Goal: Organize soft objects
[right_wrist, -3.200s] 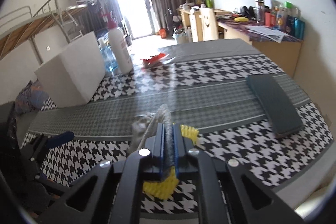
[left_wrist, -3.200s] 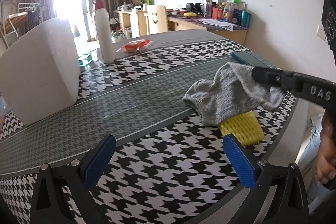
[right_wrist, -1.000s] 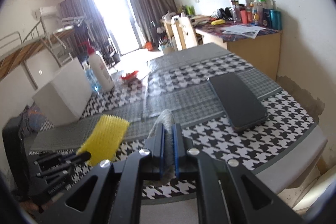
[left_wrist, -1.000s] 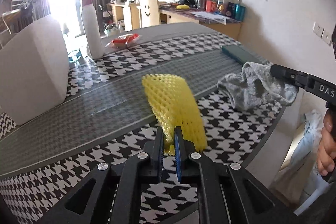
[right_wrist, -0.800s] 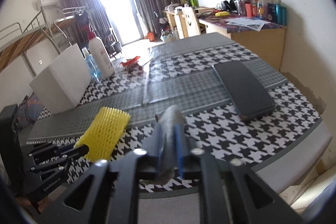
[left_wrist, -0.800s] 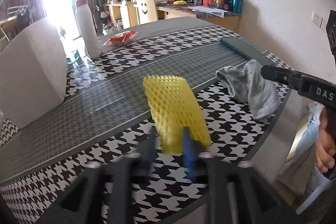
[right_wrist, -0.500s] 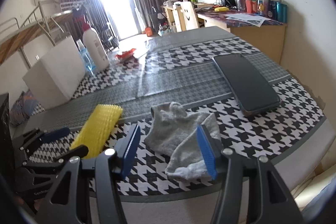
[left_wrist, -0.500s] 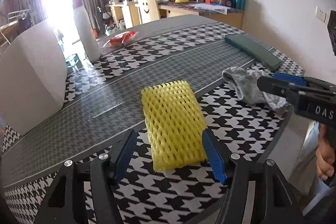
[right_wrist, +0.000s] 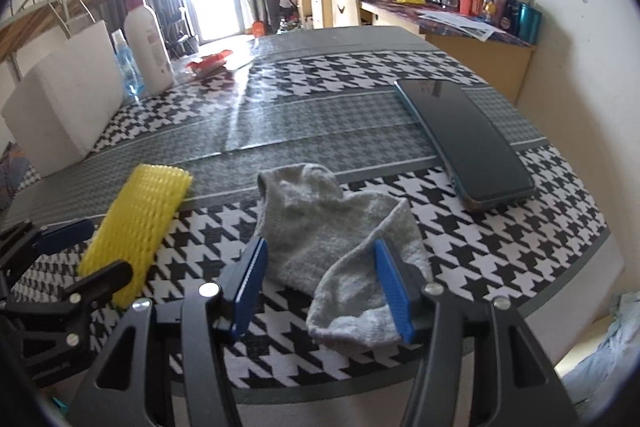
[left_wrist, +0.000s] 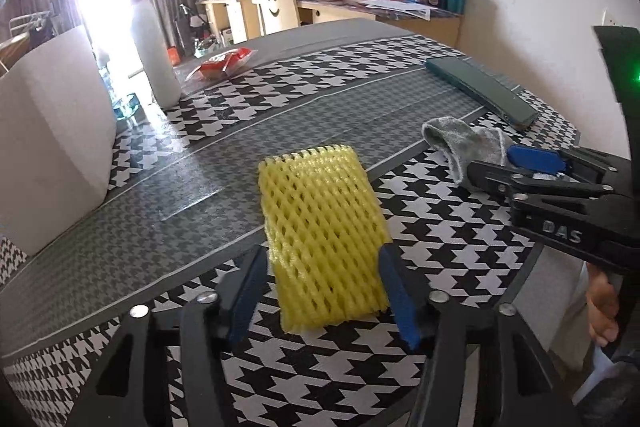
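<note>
Two soft items set side by side on the houndstooth-patterned table point(right_wrist: 500, 247), both grippers released.

The yellow foam mesh sleeve point(left_wrist: 326, 239) lies flat between the left gripper point(left_wrist: 324, 297)'s jaws, which have just been narrowing without pressing it. The crumpled grey knit sock point(right_wrist: 340, 251) lies between the parted right gripper point(right_wrist: 322, 289). A straight backward withdrawal is advised, so neither item is dragged.

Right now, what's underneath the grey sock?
The grey sock lies straight on the houndstooth tablecloth, beside the yellow foam net. Anything beneath its folds is covered.
</note>
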Demonstrator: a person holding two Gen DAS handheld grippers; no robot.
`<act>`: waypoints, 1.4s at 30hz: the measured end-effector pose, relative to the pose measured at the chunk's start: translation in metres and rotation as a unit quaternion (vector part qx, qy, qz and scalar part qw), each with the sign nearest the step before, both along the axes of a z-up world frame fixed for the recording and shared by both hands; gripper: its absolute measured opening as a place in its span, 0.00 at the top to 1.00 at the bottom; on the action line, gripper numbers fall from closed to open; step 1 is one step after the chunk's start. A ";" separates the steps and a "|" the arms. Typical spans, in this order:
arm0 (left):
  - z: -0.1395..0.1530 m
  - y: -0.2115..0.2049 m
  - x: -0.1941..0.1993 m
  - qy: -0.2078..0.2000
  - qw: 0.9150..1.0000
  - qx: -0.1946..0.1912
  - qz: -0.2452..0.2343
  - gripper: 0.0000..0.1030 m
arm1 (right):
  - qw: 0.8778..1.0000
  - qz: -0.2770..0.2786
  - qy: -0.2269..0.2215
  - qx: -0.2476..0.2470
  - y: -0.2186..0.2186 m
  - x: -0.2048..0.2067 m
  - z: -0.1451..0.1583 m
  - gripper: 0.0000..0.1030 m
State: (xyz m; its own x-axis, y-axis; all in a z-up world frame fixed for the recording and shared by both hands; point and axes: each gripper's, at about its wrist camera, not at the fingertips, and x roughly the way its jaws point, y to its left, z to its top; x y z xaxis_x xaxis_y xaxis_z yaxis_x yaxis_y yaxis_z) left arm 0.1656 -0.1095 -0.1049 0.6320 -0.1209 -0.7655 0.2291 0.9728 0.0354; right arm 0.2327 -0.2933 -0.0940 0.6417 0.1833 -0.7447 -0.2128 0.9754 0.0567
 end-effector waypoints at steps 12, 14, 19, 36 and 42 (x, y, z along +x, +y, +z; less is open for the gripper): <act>0.003 -0.001 -0.005 -0.004 1.000 -0.014 -0.017 0.82 | 0.999 -0.029 0.006 -0.034 0.003 0.006 0.001 0.71; 0.004 0.001 -0.006 -0.006 1.000 -0.015 -0.017 0.89 | 0.999 -0.034 0.005 -0.037 0.001 0.006 0.001 0.78; 0.010 0.013 -0.009 -0.012 0.999 -0.033 -0.016 0.89 | 0.999 -0.034 0.008 -0.006 -0.005 0.004 0.003 0.85; 0.050 0.045 -0.033 -0.069 0.996 -0.049 -0.004 0.89 | 0.996 0.006 -0.059 0.069 0.005 -0.025 0.050 0.86; 0.062 0.054 -0.039 -0.090 0.995 -0.045 0.001 0.89 | 0.994 0.019 -0.076 0.079 0.013 -0.029 0.063 0.86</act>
